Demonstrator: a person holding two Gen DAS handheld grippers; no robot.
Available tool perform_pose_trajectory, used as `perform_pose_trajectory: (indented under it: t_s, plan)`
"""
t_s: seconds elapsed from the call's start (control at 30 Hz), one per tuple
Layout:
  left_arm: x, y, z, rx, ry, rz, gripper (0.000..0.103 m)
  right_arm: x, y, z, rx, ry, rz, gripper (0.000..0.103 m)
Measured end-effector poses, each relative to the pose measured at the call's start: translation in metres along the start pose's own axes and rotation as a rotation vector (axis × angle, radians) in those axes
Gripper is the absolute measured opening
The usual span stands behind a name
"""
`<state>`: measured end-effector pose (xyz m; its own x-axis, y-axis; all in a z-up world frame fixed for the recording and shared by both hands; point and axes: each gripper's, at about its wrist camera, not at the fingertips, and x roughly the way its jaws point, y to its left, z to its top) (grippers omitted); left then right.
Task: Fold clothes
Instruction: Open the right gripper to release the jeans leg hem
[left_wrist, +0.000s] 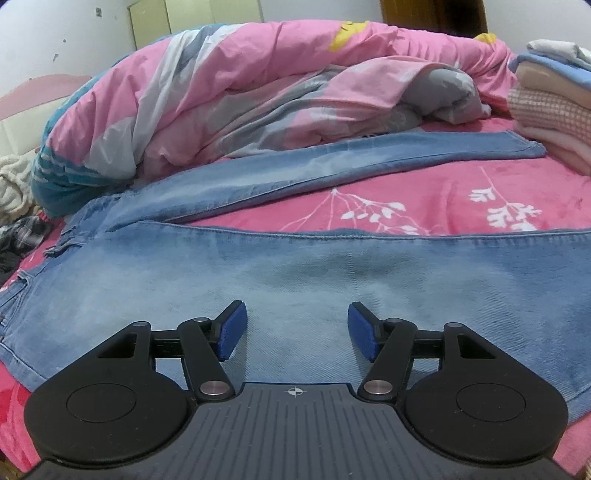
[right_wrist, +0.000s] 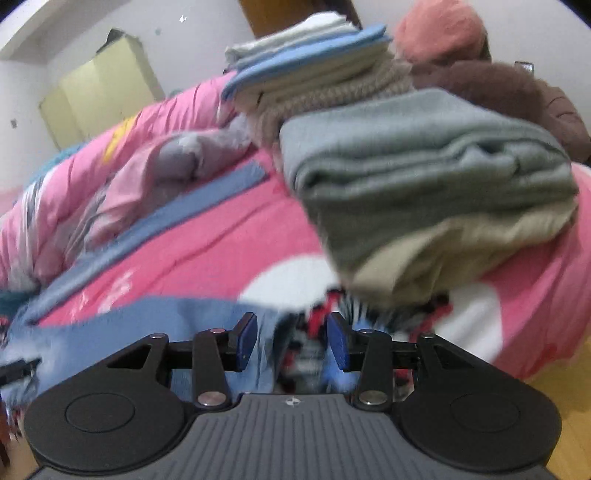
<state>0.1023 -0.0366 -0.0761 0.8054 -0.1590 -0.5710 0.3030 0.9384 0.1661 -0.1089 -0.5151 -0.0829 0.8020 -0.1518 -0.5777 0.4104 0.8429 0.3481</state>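
Jeans (left_wrist: 295, 273): faded blue denim, matt, fine twill weave.
Bed sheet (left_wrist: 443, 184): pink plush cloth, soft nap.
Quilt (left_wrist: 221, 92): smooth, crumpled cotton-like cloth.
Left claw (left_wrist: 297, 326): matt black plastic arms, blue ribbed pads, shiny metal pivots.
Grey folded garment (right_wrist: 424, 166): fuzzy knit.

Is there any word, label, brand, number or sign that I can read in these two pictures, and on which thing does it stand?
No readable words, brands or numbers in either view.
Crosshair sign, no letters: on the grey body of the left tool.
The same crosshair sign, blurred: on the body of the right tool.
Jeans: no label or tag shows.
Folded clothes stack: no text shows; this view is blurred.
Bed sheet: white leaf print only, no text.
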Motion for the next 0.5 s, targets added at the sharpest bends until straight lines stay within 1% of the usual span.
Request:
perform_pose_trajectory:
  t_s: [0.03,0.07,0.13,0.17,0.23,0.27,0.33,0.37,0.4,0.43,0.5]
  plan:
    - [0.000,0.000,-0.001,-0.002,-0.002,-0.001,0.064,0.003,0.001,0.005,0.003,-0.002,-0.003,0.045]
    - [0.001,0.001,-0.001,-0.007,-0.003,-0.001,0.064,0.011,0.002,0.008,0.003,0.015,-0.003,0.045]
    - [0.001,0.001,-0.002,-0.013,-0.007,-0.001,0.064,0.028,0.005,0.006,0.004,0.075,-0.009,0.045]
    - [0.001,0.001,-0.002,-0.014,-0.010,0.000,0.065,0.034,0.007,0.003,-0.004,0.091,-0.018,0.044]
    - [0.001,0.002,-0.003,-0.013,-0.018,0.002,0.065,0.034,0.016,-0.001,-0.049,0.075,-0.045,0.037]
    - [0.001,0.002,-0.004,-0.016,-0.021,0.002,0.065,0.033,0.020,-0.002,-0.071,0.068,-0.052,0.024]
    - [0.002,0.003,-0.004,-0.023,-0.025,0.002,0.065,0.028,0.029,0.001,-0.111,0.040,-0.072,0.021]
    - [0.003,0.003,-0.004,-0.028,-0.027,0.002,0.065,0.025,0.035,0.005,-0.148,0.013,-0.086,0.017]
    - [0.003,0.004,-0.004,-0.031,-0.029,0.001,0.065,0.023,0.042,0.010,-0.184,-0.014,-0.100,0.017]
    - [0.003,0.004,-0.005,-0.032,-0.031,0.001,0.065,0.020,0.049,0.015,-0.227,-0.044,-0.116,0.017]
    - [0.003,0.004,-0.005,-0.036,-0.033,0.001,0.065,0.016,0.068,0.029,-0.367,-0.123,-0.166,0.015]
